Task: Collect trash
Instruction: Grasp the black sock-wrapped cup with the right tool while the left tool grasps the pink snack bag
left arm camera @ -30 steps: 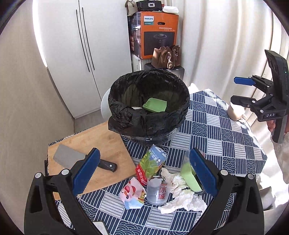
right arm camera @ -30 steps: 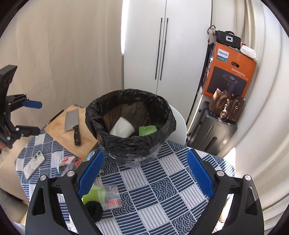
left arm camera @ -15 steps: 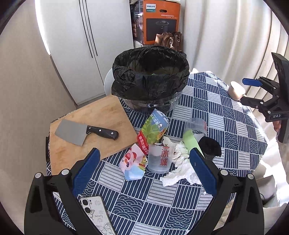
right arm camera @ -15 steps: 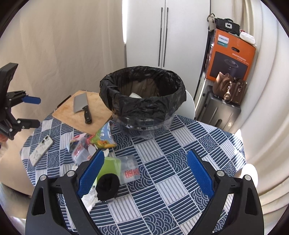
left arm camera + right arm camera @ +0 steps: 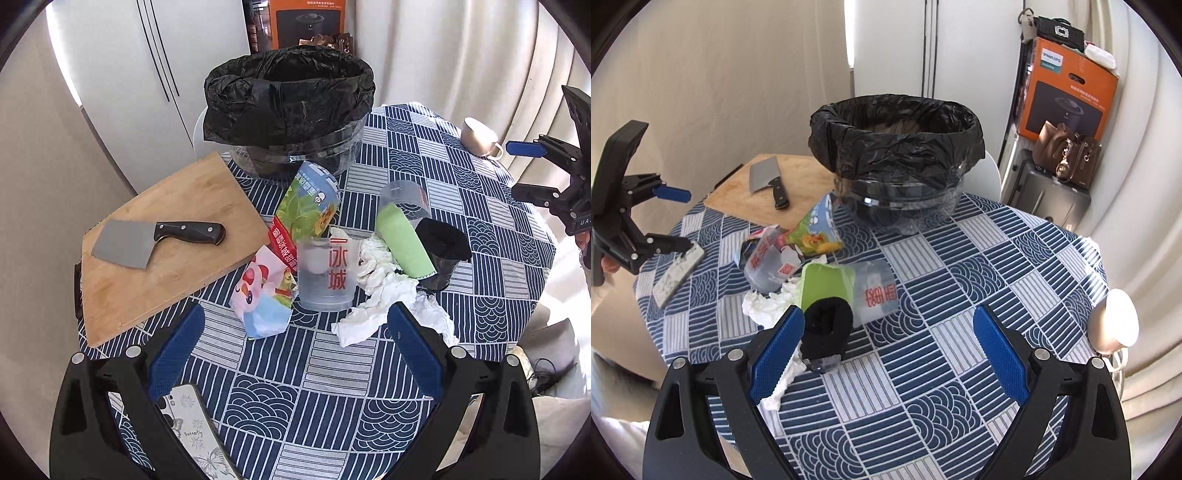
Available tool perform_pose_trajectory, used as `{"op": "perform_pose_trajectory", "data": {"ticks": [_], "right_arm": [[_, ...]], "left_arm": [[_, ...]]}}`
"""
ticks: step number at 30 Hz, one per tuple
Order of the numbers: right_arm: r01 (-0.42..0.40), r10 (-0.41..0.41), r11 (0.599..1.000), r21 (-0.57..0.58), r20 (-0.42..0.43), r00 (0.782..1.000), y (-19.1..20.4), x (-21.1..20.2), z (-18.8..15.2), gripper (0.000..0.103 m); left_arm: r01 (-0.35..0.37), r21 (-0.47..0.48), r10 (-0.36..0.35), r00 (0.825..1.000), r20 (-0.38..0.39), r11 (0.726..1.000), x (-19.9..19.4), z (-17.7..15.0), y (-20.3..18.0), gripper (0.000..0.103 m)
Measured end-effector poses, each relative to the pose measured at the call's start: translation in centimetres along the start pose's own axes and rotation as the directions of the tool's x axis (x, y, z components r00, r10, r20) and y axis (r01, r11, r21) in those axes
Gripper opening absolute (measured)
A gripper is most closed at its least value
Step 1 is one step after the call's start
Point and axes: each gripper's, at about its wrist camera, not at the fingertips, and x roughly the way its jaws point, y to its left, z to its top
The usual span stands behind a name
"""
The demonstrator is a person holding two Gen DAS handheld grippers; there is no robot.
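Since both grippers hang back above the tabletop (image 5: pixel 480 295) with nothing held, this reads as lining up the next pick. Left gripper (image 5: pixel 295 347): fingers spread wide, empty, framing the frosted cup (image 5: pixel 327 273) and crumpled tissue (image 5: pixel 376 295). Right gripper (image 5: pixel 888 354): fingers wide apart, empty, left one just beside the black sock (image 5: pixel 827 328). Trash sits clustered mid-table, near the lined bin (image 5: pixel 288 107) for short drops. Cleaver (image 5: pixel 155 240) on the cutting board (image 5: pixel 166 266) and the phone (image 5: pixel 192 432) probably stay.

Black gripper (image 5: pixel 295 354) frames, blue ribbed pads (image 5: pixel 177 350), silver screws
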Motion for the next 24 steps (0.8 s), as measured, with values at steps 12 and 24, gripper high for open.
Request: {"op": "perform_pose_trajectory", "data": {"ticks": [12, 24], "right_arm": [[-0.034, 0.039, 0.997, 0.073, -0.069, 0.997, 1.6, 2.7, -2.8, 0.088], [-0.026, 0.044, 0.980, 0.198, -0.090, 0.995, 3.9, 7.6, -4.7, 0.088]], "left_arm": [[0.076, 0.075, -0.070, 0.995, -0.073, 0.994, 5.5, -1.5, 1.8, 0.097], [0.111, 0.096, -0.098, 0.987, -0.123, 0.989, 12.0, -1.9, 4.7, 0.097]]}}
